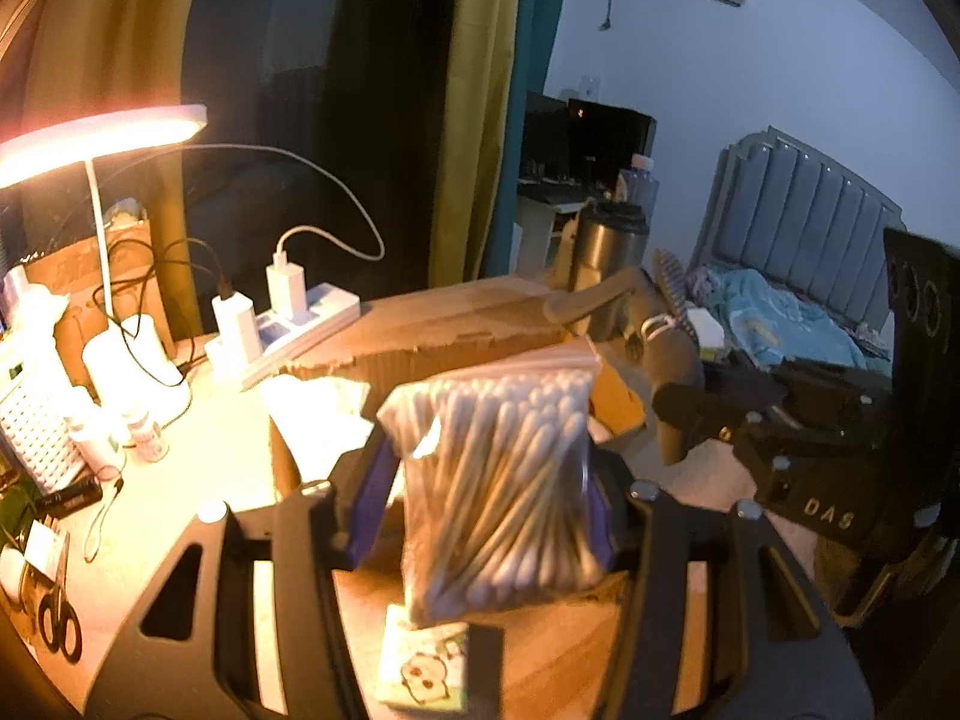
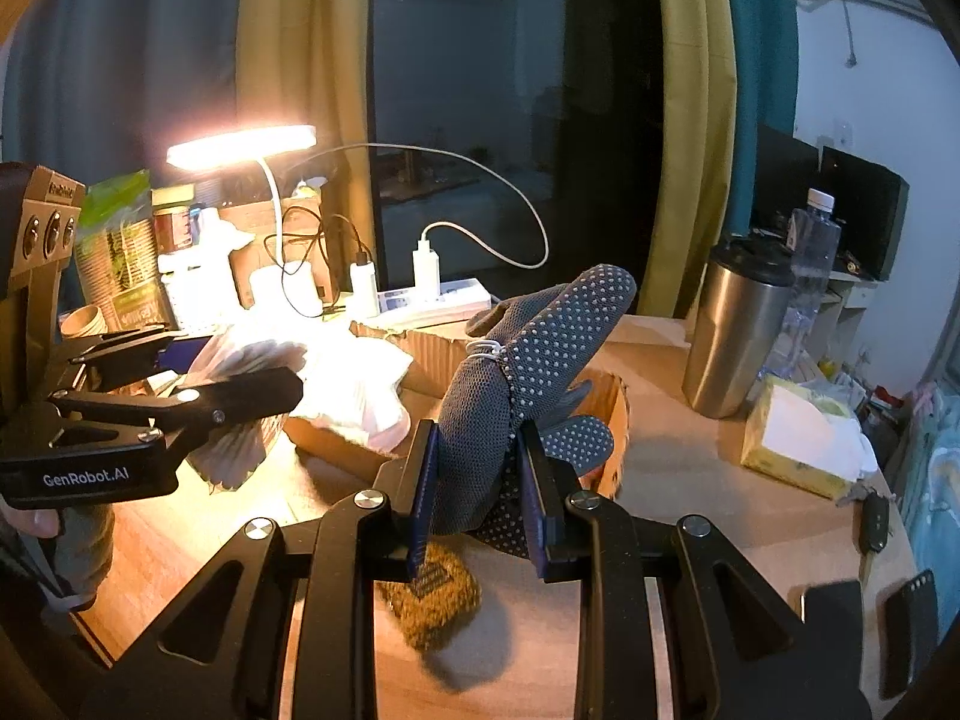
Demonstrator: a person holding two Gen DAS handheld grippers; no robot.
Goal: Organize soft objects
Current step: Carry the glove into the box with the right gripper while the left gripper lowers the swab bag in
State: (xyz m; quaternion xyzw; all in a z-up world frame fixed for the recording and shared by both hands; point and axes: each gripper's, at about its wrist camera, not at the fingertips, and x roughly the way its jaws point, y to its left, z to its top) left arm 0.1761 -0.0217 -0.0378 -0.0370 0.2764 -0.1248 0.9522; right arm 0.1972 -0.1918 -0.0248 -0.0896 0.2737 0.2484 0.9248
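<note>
- Cotton swabs in one clear zip bag (image 1: 501, 480) stand upright between the fingers of the left gripper (image 1: 489, 516), which is clenched on the bag above the wooden surface (image 1: 198, 450); the right wrist view shows the same bag (image 2: 240, 414) at 9 o'clock.
- One pair of grey dotted gloves (image 2: 528, 384), joined by a white tie, is grasped by the right gripper (image 2: 480, 498), fingers pointing toward 1 o'clock; the left wrist view shows it (image 1: 648, 324) at 2 o'clock.
- One cardboard box (image 2: 432, 354) sits just beyond both grippers, white soft material inside it.
- One small packet with a cartoon print (image 1: 426, 666) lies at 6 o'clock, only in the left wrist view.
- One brown knitted piece (image 2: 432, 600) lies under the right gripper, only in the right wrist view.
- One lit desk lamp (image 1: 102, 138), one power strip (image 1: 300, 324) with two white chargers, and one pair of scissors (image 1: 60, 624) sit at 9 to 7 o'clock.
- One steel tumbler (image 2: 738, 330), one water bottle (image 2: 807, 264) and one yellow tissue pack (image 2: 798, 438) stand at 3 o'clock.
- Writing: "GenRobot.AI" on the left gripper's body in the right wrist view; "DAS" on the right gripper's body in the left wrist view.
- Only the left wrist view shows a bed (image 1: 780, 312) with a blue blanket.
</note>
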